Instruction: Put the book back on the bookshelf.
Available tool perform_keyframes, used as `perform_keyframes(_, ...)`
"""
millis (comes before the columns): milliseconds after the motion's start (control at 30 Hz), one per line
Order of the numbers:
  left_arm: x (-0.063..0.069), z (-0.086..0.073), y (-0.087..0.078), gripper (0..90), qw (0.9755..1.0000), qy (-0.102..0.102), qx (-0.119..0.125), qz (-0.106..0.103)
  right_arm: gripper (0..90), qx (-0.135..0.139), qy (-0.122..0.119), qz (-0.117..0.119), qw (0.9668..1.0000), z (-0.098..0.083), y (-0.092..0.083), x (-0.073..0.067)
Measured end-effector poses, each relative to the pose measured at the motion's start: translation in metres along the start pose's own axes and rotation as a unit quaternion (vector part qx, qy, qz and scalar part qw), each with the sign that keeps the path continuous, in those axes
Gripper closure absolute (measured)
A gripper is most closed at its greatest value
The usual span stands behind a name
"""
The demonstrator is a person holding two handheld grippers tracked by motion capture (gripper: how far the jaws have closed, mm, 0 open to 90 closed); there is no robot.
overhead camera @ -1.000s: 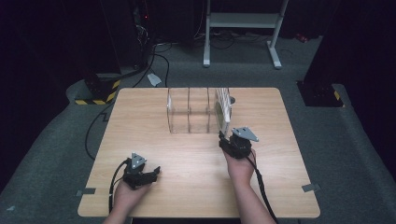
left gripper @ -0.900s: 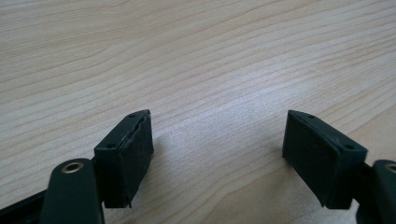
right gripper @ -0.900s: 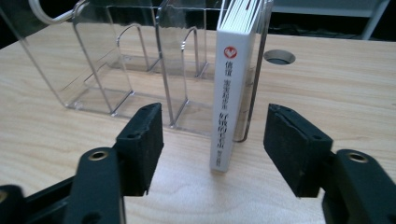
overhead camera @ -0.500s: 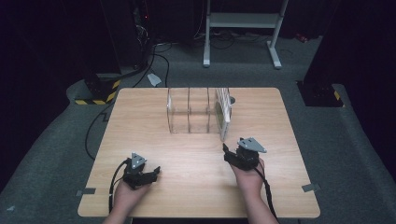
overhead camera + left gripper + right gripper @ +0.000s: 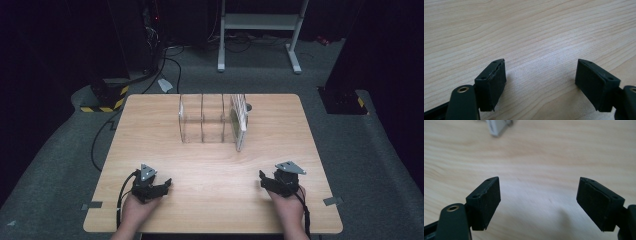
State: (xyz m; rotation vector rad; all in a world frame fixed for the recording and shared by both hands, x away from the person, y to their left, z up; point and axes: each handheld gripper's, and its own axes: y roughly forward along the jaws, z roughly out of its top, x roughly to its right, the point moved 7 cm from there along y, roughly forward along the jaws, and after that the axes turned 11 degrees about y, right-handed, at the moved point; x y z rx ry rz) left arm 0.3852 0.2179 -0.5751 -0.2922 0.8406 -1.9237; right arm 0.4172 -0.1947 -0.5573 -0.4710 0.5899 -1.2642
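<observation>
One wooden table (image 5: 215, 165) carries everything, and both tools rest low over its near edge, where neither blocks my sight of the work.

1. Clear rack (image 5: 202, 120). It stands well ahead of both tools, to the left of the right gripper's line and to the right of the left gripper's line. Its upright dividers form slots that hold flat stock on edge, so a piece can be taken by its exposed edge.

2. Flat panel (image 5: 240, 119). A white, grid-faced piece stands upright in the slot at the rack's end nearest the right gripper. From that tool it lies forward and to the left, well apart. In the right gripper view one corner of it (image 5: 496, 126) sits at the top, left of the jaw line. I judge it set in its slot, with no tool touching it.

3. Right gripper (image 5: 263, 178). Its jaws have just been opening and now stand wide (image 5: 537, 202). Only bare wood lies between the pads. It holds nothing.

4. Left gripper (image 5: 166, 183). I keep it parked at the near edge, far back from the rack. Its jaws are spread (image 5: 540, 82) over bare table with nothing held, since the panel's slot is on the other tool's side.
</observation>
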Motion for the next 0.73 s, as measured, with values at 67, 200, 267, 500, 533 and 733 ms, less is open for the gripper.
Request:
perform_keyframes(67,0.0,0.0,0.0,24.7,1.0,0.0,0.0,0.0,18.8,-0.016,0.0,-0.009,0.9998,-0.007,-0.001,0.011)
perform_keyframes(200,0.0,0.0,0.0,24.7,1.0,0.0,0.0,0.0,17.4,-0.046,0.001,-0.021,0.9987,-0.018,-0.002,0.024)
perform_keyframes(267,0.0,0.0,0.0,24.7,1.0,0.0,0.0,0.0,16.6,-0.045,-0.001,-0.023,0.9987,-0.019,-0.005,0.03)
perform_keyframes(500,0.0,0.0,0.0,24.7,1.0,0.001,0.001,0.002,14.0,-0.044,0.007,-0.034,0.9984,-0.019,-0.004,0.031)
perform_keyframes(533,0.0,0.0,0.0,24.7,1.0,0.0,0.001,0.002,13.9,-0.045,0.018,-0.039,0.998,-0.019,-0.004,0.029)
perform_keyframes(733,0.001,-0.001,-0.001,24.7,1.0,-0.002,0.001,0.003,13.8,-0.043,0.028,-0.051,0.9974,-0.018,-0.003,0.028)
